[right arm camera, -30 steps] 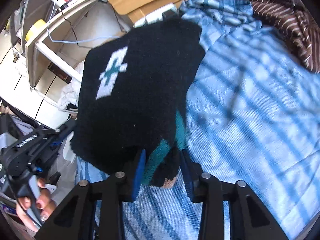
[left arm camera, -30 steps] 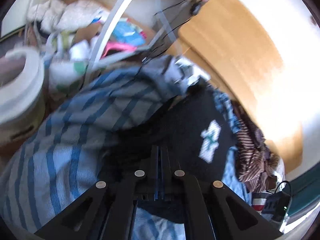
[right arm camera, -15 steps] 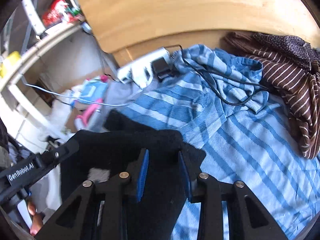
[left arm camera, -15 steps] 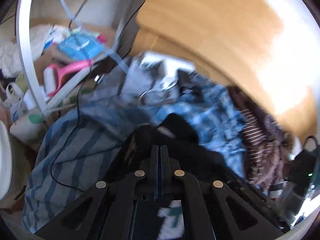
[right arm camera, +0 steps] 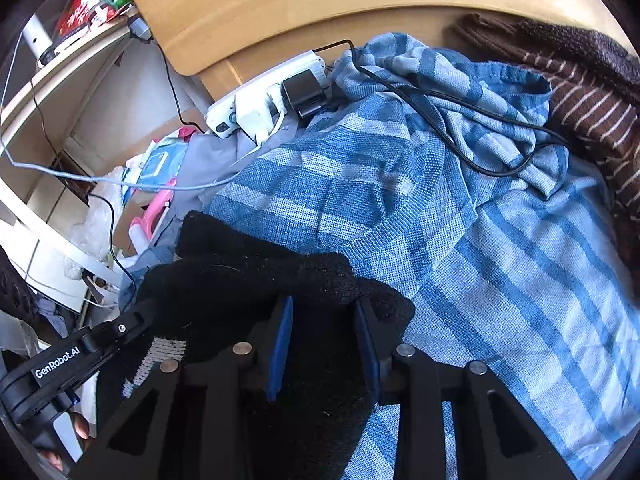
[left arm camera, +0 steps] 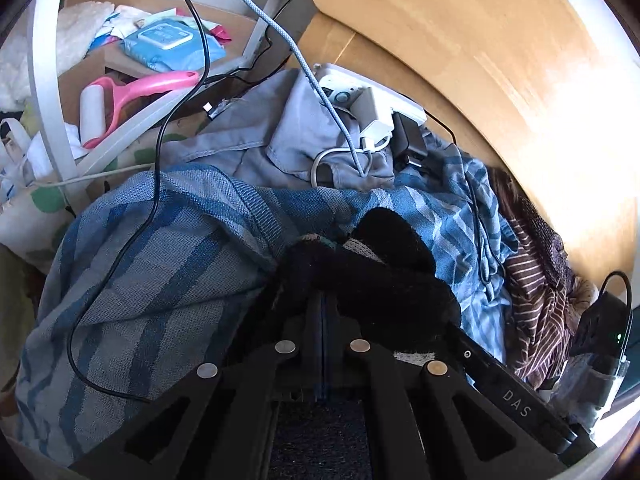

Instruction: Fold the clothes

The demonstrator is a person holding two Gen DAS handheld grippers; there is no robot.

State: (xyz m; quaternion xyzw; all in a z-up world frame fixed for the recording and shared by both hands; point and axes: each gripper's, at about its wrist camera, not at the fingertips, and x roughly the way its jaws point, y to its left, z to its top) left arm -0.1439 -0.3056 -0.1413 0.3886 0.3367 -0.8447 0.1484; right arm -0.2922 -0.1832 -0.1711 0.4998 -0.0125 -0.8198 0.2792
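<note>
I had two tongs on one black knit garment (right arm camera: pixel 240 276), which lay bunched over the blue striped blanket (right arm camera: pixel 500 280). My left tongs (left arm camera: pixel 322 300) were pinched nearly flat together on its edge, the fingertips buried in the black wool. My right tongs (right arm camera: pixel 322 312) stood at a narrow gap with a thick fold of the same garment packed between the blue pads (right arm camera: pixel 280 340); their tips were covered too.

Around it I counted one blanket, one grey garment (left arm camera: pixel 256 148), one brown striped top (right arm camera: pixel 592 108) and one white power strip (right arm camera: pixel 256 108) with two plugs I could make out. Three cables crossed the left view: a black one (left arm camera: pixel 156 184), a braided pale one (left arm camera: pixel 304 68), and a thinner black one on the right.

A pale patch (right arm camera: pixel 160 356) on the black knit was half hidden. The brown top was cut off at the frame edge, and the box clutter beyond stayed hard to sort.
</note>
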